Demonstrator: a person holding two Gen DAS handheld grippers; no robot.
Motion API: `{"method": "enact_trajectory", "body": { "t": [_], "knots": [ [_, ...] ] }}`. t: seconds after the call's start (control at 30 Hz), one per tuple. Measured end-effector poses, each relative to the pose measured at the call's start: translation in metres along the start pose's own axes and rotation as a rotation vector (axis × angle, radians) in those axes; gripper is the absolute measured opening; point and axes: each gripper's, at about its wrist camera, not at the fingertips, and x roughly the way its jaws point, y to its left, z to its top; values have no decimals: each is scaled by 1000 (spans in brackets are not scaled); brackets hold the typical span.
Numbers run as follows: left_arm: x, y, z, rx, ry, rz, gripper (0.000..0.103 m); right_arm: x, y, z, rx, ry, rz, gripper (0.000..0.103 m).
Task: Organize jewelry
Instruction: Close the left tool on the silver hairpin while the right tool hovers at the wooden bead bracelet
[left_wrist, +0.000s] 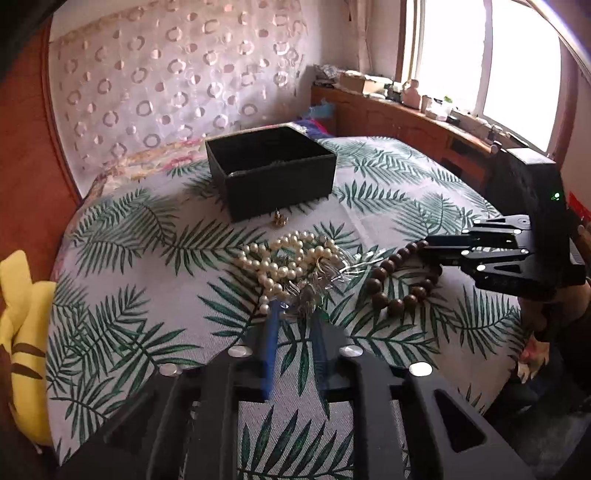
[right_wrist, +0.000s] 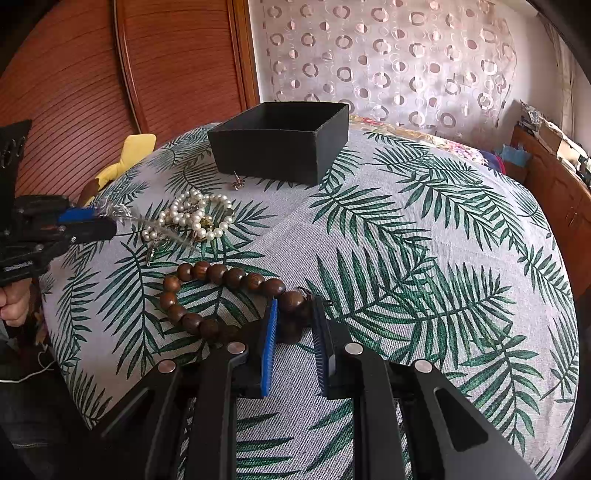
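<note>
An open black box (left_wrist: 271, 168) (right_wrist: 282, 142) stands at the far side of the leaf-print table. A small gold earring (left_wrist: 279, 218) (right_wrist: 237, 182) lies in front of it. A pile of white pearl strands (left_wrist: 291, 260) (right_wrist: 192, 216) lies mid-table. My left gripper (left_wrist: 295, 314) (right_wrist: 107, 221) is closed on a silvery feathery piece (left_wrist: 308, 293) (right_wrist: 118, 212) at the pile's near edge. A brown wooden bead bracelet (left_wrist: 402, 278) (right_wrist: 221, 295) lies to the right. My right gripper (right_wrist: 293, 314) (left_wrist: 424, 247) is shut on its large beads.
A yellow plush toy (left_wrist: 22, 332) (right_wrist: 125, 155) sits at the table's left edge. A wooden sideboard (left_wrist: 406, 122) with clutter runs under the window. A patterned curtain (right_wrist: 388, 62) and a wooden panel (right_wrist: 129, 74) stand behind the table.
</note>
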Motion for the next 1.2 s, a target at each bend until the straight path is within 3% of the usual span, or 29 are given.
{"method": "enact_trajectory", "body": {
  "t": [0.27,0.37,0.4,0.73,0.87,1.2],
  "knots": [
    [13,6,-2,-1,21,27,9,0,0,0,0,0,0,20],
    [16,14,0,-41,19,23,35,0,-1,0,0,0,0,21],
    [16,17,1,-53,12,18,35,0,-1,0,1,0,2,21],
    [43,15,11,-56,56,-9,34,0,-1,0,5,0,8,21],
    [34,11,10,-38,18,12,15,0,-1,0,3,-1,5,21],
    [7,18,17,-63,-81,20,11,-4,3,3,-8,-18,16,19]
  ]
}}
